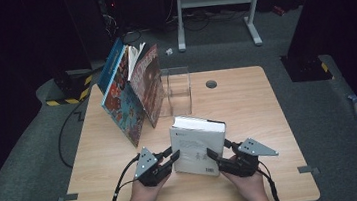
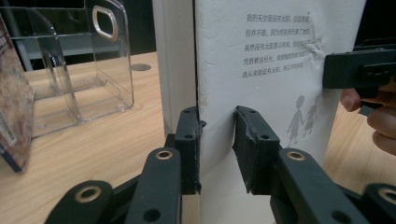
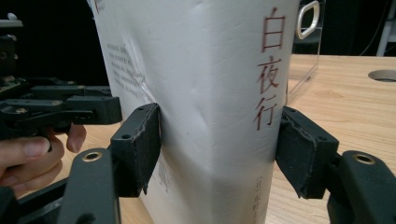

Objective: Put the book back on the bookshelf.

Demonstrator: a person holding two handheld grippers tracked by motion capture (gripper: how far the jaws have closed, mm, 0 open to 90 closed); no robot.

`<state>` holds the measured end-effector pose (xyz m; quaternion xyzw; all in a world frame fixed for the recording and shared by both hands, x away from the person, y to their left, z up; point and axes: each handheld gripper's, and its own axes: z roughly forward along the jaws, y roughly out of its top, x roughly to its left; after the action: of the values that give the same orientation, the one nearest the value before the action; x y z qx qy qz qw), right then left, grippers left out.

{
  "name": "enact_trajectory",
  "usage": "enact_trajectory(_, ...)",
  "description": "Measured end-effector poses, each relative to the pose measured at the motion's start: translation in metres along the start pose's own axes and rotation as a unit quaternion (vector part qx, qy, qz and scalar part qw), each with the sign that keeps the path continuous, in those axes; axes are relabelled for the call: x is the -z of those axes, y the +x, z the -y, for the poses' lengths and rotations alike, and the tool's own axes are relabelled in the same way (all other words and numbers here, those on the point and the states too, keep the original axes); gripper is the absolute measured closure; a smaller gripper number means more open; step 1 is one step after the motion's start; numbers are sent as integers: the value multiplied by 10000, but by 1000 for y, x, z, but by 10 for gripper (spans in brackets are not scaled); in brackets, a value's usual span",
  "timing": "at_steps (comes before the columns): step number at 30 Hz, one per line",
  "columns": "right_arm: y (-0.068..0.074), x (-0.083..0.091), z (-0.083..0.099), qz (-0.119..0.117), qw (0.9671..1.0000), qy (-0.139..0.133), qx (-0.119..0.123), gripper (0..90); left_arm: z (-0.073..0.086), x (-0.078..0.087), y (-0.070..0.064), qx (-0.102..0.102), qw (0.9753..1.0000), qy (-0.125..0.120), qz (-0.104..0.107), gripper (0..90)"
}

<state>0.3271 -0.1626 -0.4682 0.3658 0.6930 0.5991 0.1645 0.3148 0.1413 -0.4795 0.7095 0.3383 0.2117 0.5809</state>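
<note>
We hold the left gripper (image 1: 171, 157) low over the near part of the table (image 1: 246, 98), our hand under it and its grey plate tilted up, jaws pointing right toward the white book (image 1: 197, 146). In the left gripper view its fingers (image 2: 189, 140) pinch the book's back cover alone at the fore edge: one pad sits inside, between cover and page block, the other presses the printed outer face. The book stands upright between our two grippers, back cover toward us, its bottom edge down by the fingertips.

From the other side our right gripper (image 1: 216, 155) comes in with the hand beneath it, jaws pointing left. In the right gripper view its fingers (image 3: 140, 144) straddle the spine corner: the left pad lies flat against the back cover, the right pad sits just at the spine's far edge, and we cannot tell whether it truly presses there.

Beyond the fingertips, farther up the table, a clear plastic holder (image 1: 176, 91) stands just behind the book. To its left two large illustrated books (image 1: 133, 92) lean together, well apart from both grippers. A round cable hole (image 1: 211, 84) lies right of the holder.
</note>
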Motion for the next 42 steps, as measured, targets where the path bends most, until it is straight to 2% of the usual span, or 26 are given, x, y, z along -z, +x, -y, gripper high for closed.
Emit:
enact_trajectory(12,10,7,1,-121,9996,78,253,321,6,10,-3,-20,10000,-10,81,672)
enact_trajectory(19,10,7,1,-204,9995,54,241,293,6,11,-4,58,9999,6,105,628)
enact_trajectory(22,11,6,-1,-244,9994,34,252,278,5,12,-5,-31,10000,30,41,602)
enact_trajectory(30,14,2,-7,-399,9987,16,314,234,7,16,-5,-41,10000,72,-22,548)
enact_trajectory(37,15,-3,-9,-498,9978,-64,422,239,11,20,-2,-95,9996,224,-156,507)
enact_trajectory(42,16,-5,-10,-516,9970,-150,565,253,17,20,4,-166,9981,528,-284,471)
